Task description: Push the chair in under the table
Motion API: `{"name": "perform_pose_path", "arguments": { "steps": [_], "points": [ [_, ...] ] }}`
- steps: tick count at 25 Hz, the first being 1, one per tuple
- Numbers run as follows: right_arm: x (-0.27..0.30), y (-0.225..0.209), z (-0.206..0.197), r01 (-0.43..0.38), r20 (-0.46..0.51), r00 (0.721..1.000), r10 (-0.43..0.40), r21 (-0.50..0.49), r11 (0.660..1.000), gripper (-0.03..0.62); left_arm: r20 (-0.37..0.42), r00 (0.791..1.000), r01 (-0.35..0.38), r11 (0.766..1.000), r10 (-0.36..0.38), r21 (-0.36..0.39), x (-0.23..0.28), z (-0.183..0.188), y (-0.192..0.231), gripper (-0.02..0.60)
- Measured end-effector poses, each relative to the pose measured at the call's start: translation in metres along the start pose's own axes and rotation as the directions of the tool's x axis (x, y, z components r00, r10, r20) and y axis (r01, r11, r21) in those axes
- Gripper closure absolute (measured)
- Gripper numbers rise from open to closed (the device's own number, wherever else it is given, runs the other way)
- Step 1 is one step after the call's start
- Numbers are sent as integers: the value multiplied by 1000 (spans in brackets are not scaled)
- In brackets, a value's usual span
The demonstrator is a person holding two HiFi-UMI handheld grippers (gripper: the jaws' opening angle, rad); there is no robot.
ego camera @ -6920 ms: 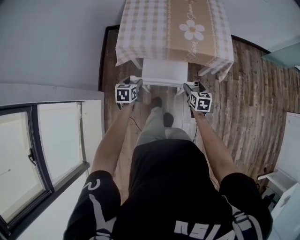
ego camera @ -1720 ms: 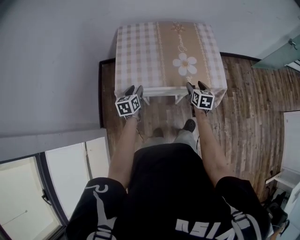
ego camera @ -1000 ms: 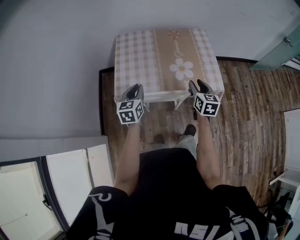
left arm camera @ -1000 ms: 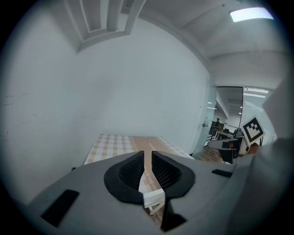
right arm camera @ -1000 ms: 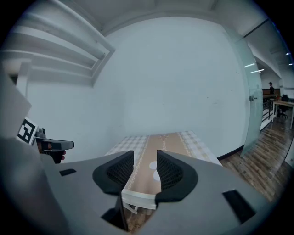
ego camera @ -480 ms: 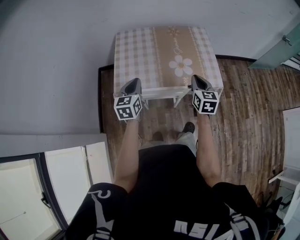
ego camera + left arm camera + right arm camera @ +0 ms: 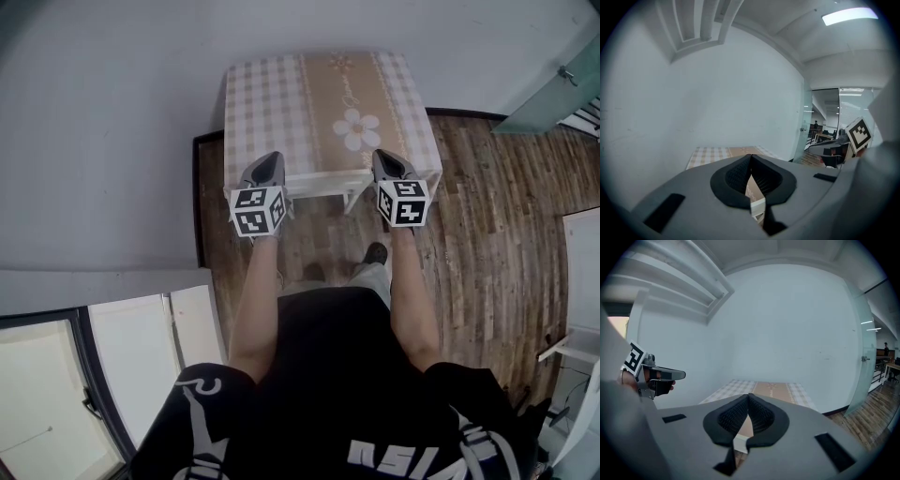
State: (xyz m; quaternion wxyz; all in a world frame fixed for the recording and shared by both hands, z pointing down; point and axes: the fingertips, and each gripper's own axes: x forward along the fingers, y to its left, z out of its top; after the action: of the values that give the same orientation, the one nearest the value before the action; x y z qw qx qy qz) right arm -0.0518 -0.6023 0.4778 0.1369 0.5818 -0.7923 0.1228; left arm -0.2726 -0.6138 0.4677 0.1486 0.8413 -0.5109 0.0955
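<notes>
The table (image 7: pixel 323 103) wears a checked cloth with a brown runner and a daisy. The white chair (image 7: pixel 319 184) stands tucked beneath it; only its top rail shows at the near edge. My left gripper (image 7: pixel 267 161) hovers over the rail's left end and my right gripper (image 7: pixel 386 156) over its right end, neither touching it. Both pairs of jaws have just been closing and now meet with nothing between them. In the left gripper view the left gripper (image 7: pixel 750 157) points over the table (image 7: pixel 717 152); in the right gripper view the right gripper (image 7: pixel 749 397) does likewise.
A grey wall runs along the table's far and left sides. Wooden floor (image 7: pixel 478 216) spreads to the right, with a glass door (image 7: pixel 553 94) at the top right and white furniture (image 7: pixel 581 272) at the right edge. The person's shoe (image 7: pixel 377 253) is just behind the chair.
The chair has gone from standing out with its seat showing to tucked under the table. Both grippers have let go of the rail, shut, and risen a little.
</notes>
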Motion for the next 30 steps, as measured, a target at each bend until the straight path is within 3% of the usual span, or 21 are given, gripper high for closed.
{"name": "perform_pose_path", "arguments": {
  "steps": [10, 30],
  "points": [
    [-2, -1, 4, 35, -1, 999, -35, -15, 999, 580, 4, 1000, 9, 1000, -9, 13, 0, 6, -3, 554],
    [15, 10, 11, 8, -5, 1000, -8, -59, 998, 580, -9, 1000, -22, 998, 23, 54, 0, 8, 7, 554]
  ]
}}
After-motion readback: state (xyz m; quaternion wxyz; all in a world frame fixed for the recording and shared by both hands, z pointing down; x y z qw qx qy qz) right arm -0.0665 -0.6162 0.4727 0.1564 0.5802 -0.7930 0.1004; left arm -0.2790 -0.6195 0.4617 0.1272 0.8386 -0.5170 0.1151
